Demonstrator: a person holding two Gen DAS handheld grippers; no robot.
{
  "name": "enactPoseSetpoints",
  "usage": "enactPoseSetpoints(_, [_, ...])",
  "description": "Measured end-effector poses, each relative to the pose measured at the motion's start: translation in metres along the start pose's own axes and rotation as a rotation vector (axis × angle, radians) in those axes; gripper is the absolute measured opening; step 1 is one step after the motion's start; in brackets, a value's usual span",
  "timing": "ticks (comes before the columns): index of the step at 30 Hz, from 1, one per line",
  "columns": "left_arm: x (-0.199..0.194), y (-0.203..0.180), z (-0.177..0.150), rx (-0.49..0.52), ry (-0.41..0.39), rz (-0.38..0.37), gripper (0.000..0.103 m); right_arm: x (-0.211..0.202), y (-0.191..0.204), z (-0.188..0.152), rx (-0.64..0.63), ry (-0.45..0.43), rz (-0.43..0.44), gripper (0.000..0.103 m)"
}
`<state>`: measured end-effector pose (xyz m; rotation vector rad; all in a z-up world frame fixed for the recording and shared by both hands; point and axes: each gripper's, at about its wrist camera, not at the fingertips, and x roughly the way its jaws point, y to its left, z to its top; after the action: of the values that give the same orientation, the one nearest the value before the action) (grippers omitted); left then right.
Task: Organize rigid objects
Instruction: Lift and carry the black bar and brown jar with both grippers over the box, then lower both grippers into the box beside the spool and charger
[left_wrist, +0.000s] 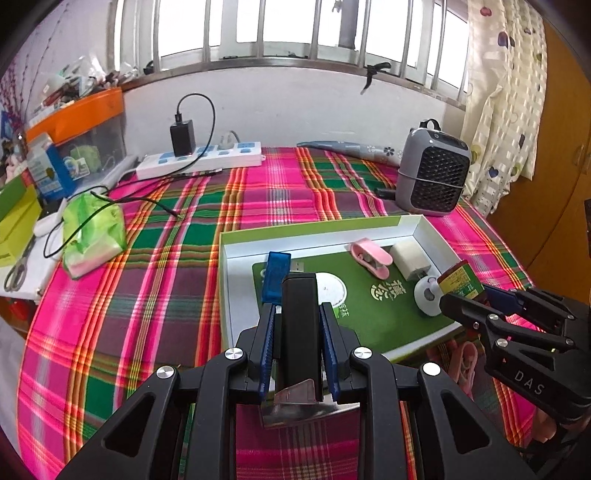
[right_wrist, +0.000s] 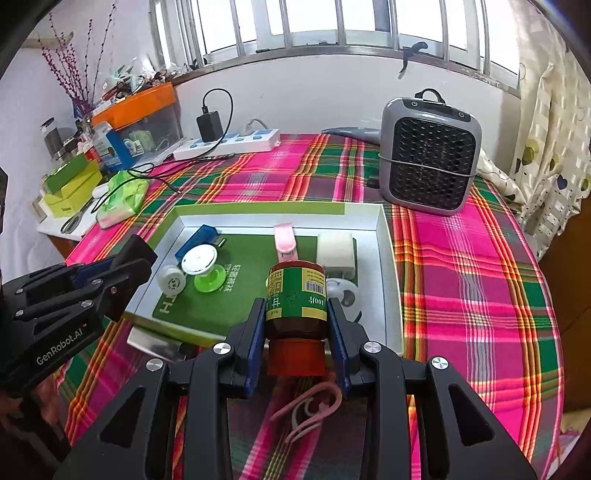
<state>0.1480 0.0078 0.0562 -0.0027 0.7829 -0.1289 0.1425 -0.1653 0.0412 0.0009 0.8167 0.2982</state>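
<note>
Both grippers hold things at the near edge of the tray.

Left wrist view: the left gripper (left_wrist: 297, 314) is clenched on a black bar (left_wrist: 300, 325), upright between its blue pads, over the near edge of the white tray (left_wrist: 421, 225); just beyond its tips lie a blue stick (left_wrist: 275, 275) and a white disc (left_wrist: 332, 290), and the right gripper (left_wrist: 476, 295) is off to the side.
Right wrist view: the right gripper (right_wrist: 297, 321) grasps a brown bottle (right_wrist: 297, 299), cap toward the camera, above the tray's near edge (right_wrist: 388, 236); ahead lie a pink clip (right_wrist: 284, 242) and a white plug (right_wrist: 336, 251); a pink band (right_wrist: 310, 406) lies on the cloth under the jaws.
</note>
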Motion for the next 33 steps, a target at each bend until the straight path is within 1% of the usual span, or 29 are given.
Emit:
enactPoseSetpoints(8, [0.012,0.001,0.006,-0.007,0.012,0.0,0.022,0.014,-0.002,0.01,-0.008,0.02,0.007,0.033])
enactPoseSetpoints(23, [0.027,0.004,0.004,-0.015,0.041,0.006,0.022,0.041,0.002,0.018,-0.033,0.076,0.03,0.033])
enactPoseSetpoints(33, [0.032,0.004,0.002,-0.013,0.048,0.007,0.022,0.046,0.008,0.018,-0.063,0.081,0.039,0.033])
